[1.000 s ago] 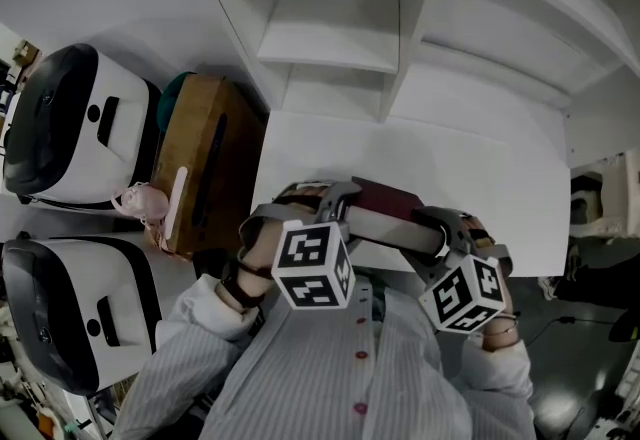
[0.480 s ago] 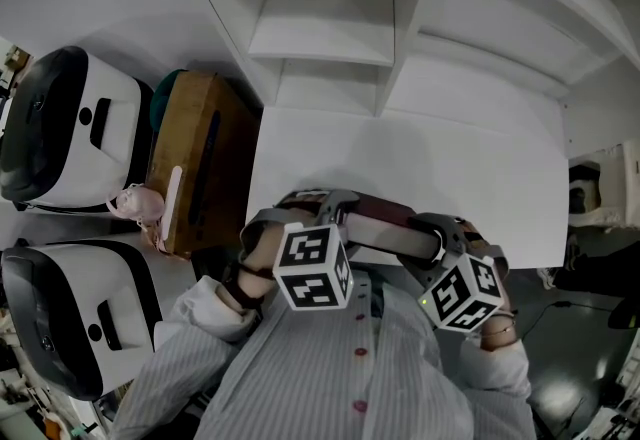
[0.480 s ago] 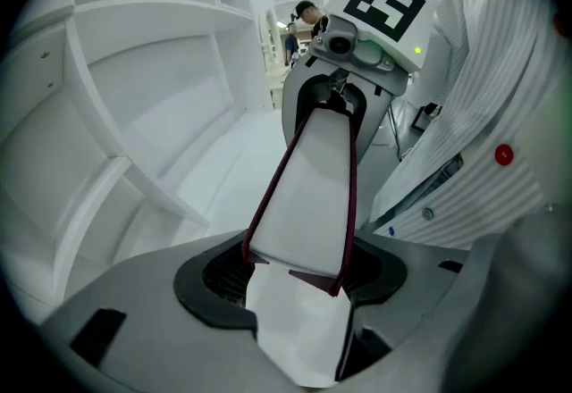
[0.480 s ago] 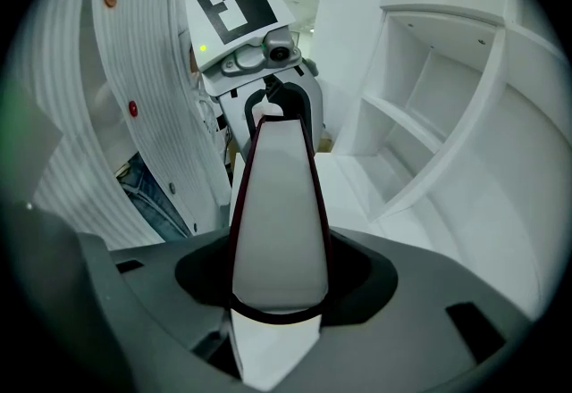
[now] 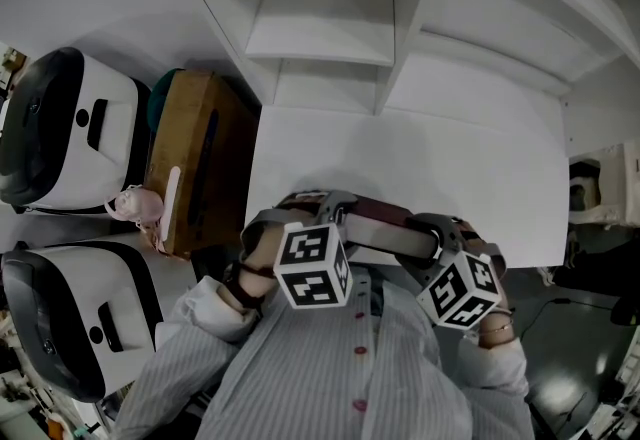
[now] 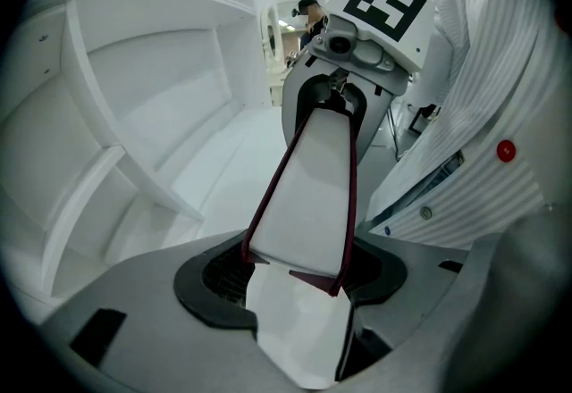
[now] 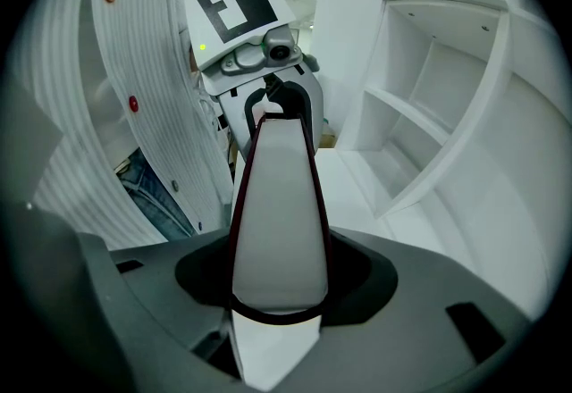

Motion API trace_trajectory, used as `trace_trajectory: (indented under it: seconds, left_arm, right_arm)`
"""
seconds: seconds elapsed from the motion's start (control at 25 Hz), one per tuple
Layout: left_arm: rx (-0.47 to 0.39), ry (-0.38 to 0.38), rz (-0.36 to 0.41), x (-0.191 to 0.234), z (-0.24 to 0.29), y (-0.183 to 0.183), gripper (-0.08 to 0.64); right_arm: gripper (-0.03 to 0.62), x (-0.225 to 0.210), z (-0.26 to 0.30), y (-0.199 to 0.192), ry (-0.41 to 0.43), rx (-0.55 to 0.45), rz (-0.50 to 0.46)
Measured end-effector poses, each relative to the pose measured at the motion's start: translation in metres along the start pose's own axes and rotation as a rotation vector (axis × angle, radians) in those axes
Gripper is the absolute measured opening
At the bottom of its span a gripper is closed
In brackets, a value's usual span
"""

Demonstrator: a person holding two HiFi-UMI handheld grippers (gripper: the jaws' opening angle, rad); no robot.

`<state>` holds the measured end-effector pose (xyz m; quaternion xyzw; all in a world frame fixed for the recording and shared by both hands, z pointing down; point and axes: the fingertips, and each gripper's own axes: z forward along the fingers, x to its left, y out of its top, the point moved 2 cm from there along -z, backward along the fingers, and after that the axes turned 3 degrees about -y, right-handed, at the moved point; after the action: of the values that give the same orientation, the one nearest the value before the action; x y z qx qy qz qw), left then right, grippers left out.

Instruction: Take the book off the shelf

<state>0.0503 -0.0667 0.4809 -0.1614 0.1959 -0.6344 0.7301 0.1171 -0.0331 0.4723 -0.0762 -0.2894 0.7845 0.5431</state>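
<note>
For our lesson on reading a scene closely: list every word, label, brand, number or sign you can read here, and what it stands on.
No readable text in any view.
Book: only white page edges and dark red cover edges show; no title visible.
Marker cubes: black-and-white square patterns, no letters or numbers.
White units beside the shelf: no print can be made out.

We're holding the left gripper (image 5: 324, 210) and right gripper (image 5: 438, 234) close to our chest, pointing at each other, each one's jaws clamping an end of the book (image 5: 385, 224) sitting between its fingers.
</note>
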Motion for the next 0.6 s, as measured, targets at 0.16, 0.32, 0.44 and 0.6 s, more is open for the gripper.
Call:
trace_trajectory:
  seconds: [0.16,0.32,0.44,0.6]
  left_arm:
    - [0.006,-0.001,-0.006,0.0023,0.0013,-0.0031,0.272]
    - [0.011,-0.006,-0.012,0.0027,0.0030,-0.0057,0.272]
    - [0.012,-0.007,-0.018,0.0031,0.0037,-0.0065,0.272]
    - [0.014,-0.004,-0.017,0.0038,0.0045,-0.0072,0.272]
  right_arm:
    - [0.225,-0.0013,0.0047,0.0001,0.008,-0.005,0.006]
    - [0.222,-0.0016,0.0079,0.0004,0.015,0.000,-0.007]
    - [0.221,-0.0022,0.0090,0.0001,0.020,0.005,-0.015]
    - [0.219,-0.0028,0.0108,-0.0006,0.027,0.004,-0.016]
